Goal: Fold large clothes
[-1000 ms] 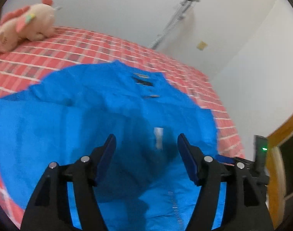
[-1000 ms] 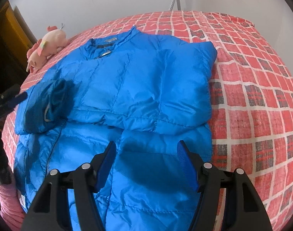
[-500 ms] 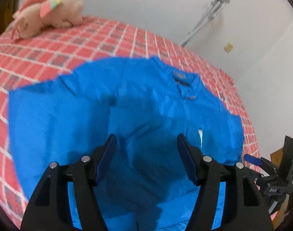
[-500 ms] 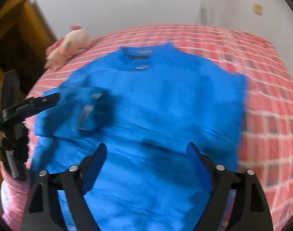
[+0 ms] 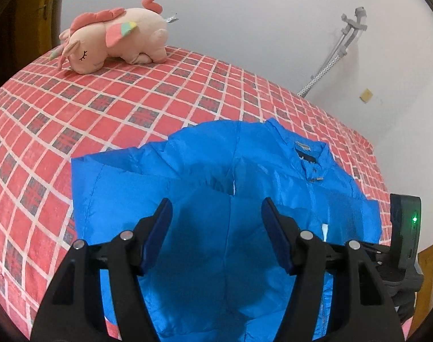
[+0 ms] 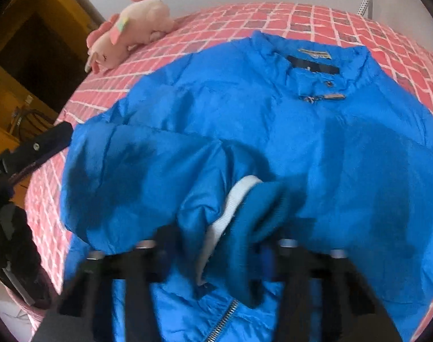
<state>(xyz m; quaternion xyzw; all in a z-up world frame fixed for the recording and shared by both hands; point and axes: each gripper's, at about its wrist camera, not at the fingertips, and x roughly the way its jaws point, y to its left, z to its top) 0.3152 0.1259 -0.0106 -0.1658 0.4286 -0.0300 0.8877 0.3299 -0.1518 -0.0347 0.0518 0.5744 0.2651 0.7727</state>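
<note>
Across the bed with the red checked cover (image 5: 108,108) the bright blue quilted puffer jacket (image 6: 273,119) lay face up, collar toward the far wall and hem toward the person, its long axis running straight away from both claws. The right claw (image 6: 216,253) had just been closing, and the sleeve's ribbed, white-lined cuff (image 6: 245,205) sat between its blurred jaws, seemingly pinched. The left claw (image 5: 216,219) hovered released above the jacket's other side. So the right hand was the nearer to carry that sleeve across the chest.
</note>
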